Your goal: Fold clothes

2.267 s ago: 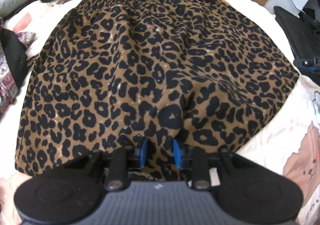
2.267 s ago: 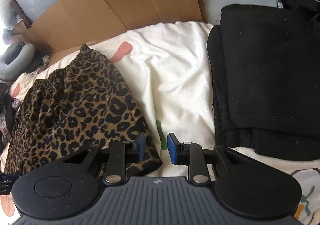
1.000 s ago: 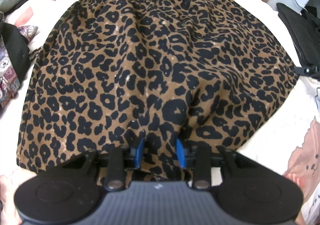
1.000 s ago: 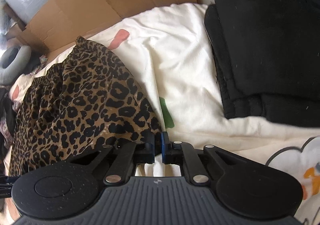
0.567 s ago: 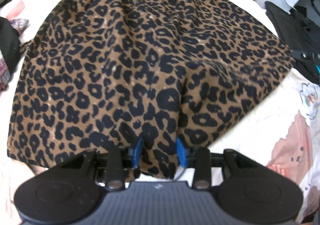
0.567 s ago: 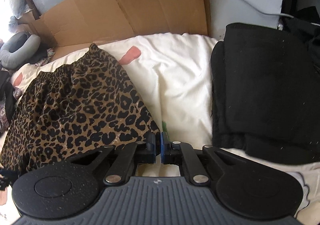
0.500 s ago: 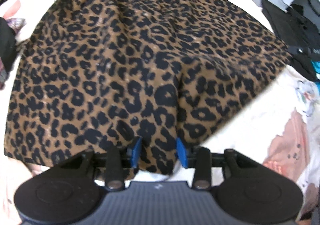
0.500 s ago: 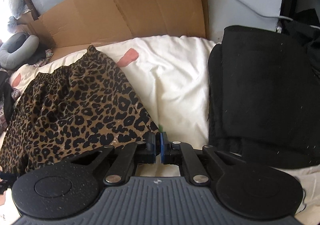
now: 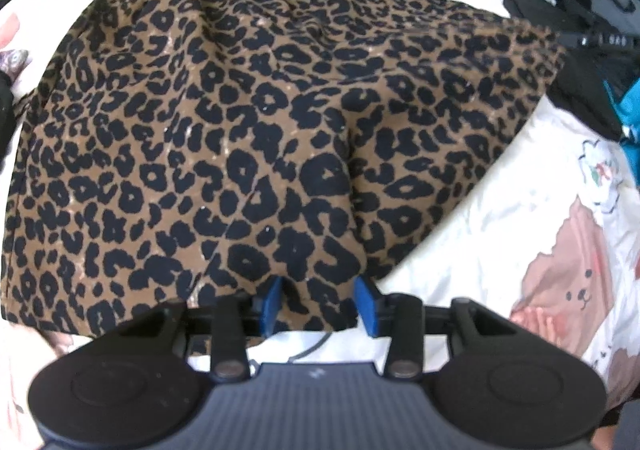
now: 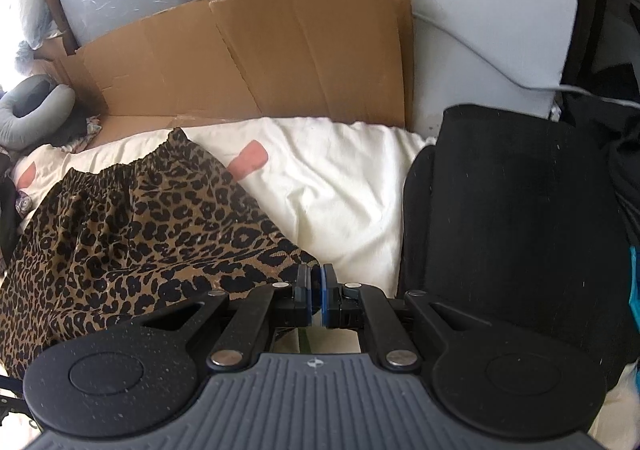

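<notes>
On the bed, the right tool is clamped tight on a corner of the leopard shorts, while the left tool stands part-open astride their near hem, pads not pressing.

Cardboard, grey neck pillow

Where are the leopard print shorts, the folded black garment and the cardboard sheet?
leopard print shorts (image 9: 280,121): left wrist view, middle of the fabric.
folded black garment (image 10: 516,217): right wrist view, flat top surface.
cardboard sheet (image 10: 256,61): right wrist view, centre of the brown panel.
</notes>
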The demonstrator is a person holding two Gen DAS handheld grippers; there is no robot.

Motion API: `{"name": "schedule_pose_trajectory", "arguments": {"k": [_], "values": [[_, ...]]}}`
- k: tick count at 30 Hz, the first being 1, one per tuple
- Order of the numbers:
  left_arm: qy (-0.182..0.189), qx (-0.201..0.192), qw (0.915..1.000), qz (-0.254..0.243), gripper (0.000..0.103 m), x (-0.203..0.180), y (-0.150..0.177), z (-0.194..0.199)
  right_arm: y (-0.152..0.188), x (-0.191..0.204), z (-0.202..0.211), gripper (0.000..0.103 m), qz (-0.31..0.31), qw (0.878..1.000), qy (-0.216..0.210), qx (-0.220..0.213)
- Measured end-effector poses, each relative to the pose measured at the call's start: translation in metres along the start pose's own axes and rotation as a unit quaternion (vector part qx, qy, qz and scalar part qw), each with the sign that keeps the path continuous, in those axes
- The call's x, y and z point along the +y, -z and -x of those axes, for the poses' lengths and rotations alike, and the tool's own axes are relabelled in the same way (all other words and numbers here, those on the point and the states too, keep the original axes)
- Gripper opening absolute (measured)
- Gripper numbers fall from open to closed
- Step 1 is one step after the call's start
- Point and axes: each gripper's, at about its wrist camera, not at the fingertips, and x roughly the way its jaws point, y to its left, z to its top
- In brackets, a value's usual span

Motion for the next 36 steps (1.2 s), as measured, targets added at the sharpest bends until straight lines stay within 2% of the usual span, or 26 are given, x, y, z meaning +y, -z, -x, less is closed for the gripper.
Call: {"name": "schedule_pose_trajectory", "arguments": {"k": [1, 4, 10, 12, 15, 19, 22, 24, 27, 29, 31, 36], "values": [[-0.01, 0.0, 0.9999, -0.011, 0.043, -0.002, 0.0, -0.003, -0.002, 0.001, 0.0, 0.002, 0.004, 1.0, 0.0, -0.001], [-0.02, 0.003, 0.9996, -0.018, 0.002, 0.0, -0.001, -0.005, -0.01, 0.002, -0.001, 0.002, 0.015, 1.0, -0.001, -0.004], [-0.06, -0.028, 0.9977, -0.008, 0.0, 0.022, -0.009, 0.015, -0.027, 0.004, -0.007, 0.002, 0.03, 1.0, 0.0, -0.011], [-0.057, -0.035, 0.9977, 0.0, 0.0, 0.027, -0.012, 0.022, -0.031, 0.006, -0.009, 0.002, 0.035, 0.999, 0.001, -0.014], [-0.028, -0.047, 0.9985, -0.001, 0.0, 0.014, -0.02, 0.028, -0.039, 0.009, -0.012, 0.002, 0.043, 0.999, 0.004, -0.019], [0.032, -0.055, 0.9979, -0.01, 0.013, 0.001, -0.01, 0.037, -0.05, 0.008, -0.018, 0.002, 0.04, 0.999, 0.002, -0.021], [0.078, -0.054, 0.9952, -0.023, 0.017, -0.022, -0.004, 0.035, -0.053, 0.011, -0.019, 0.002, 0.041, 0.999, 0.001, -0.021], [0.092, -0.046, 0.9942, -0.03, 0.021, -0.037, 0.0, 0.031, -0.053, 0.011, -0.019, 0.002, 0.039, 0.999, 0.0, -0.02], [0.09, -0.034, 0.9944, -0.043, 0.028, -0.049, 0.002, 0.022, -0.05, 0.009, -0.02, 0.002, 0.033, 0.999, -0.001, -0.016], [0.077, -0.029, 0.9957, -0.043, 0.051, -0.052, 0.001, 0.014, -0.047, 0.007, -0.02, 0.002, 0.03, 0.999, 0.0, -0.014], [0.067, -0.028, 0.9964, -0.043, 0.063, -0.054, 0.0, 0.007, -0.043, 0.006, -0.021, 0.002, 0.029, 1.0, 0.0, -0.011], [0.073, -0.036, 0.9942, -0.07, 0.064, -0.065, 0.001, 0.001, -0.032, 0.001, -0.026, 0.002, 0.019, 1.0, 0.002, 0.0]]}}
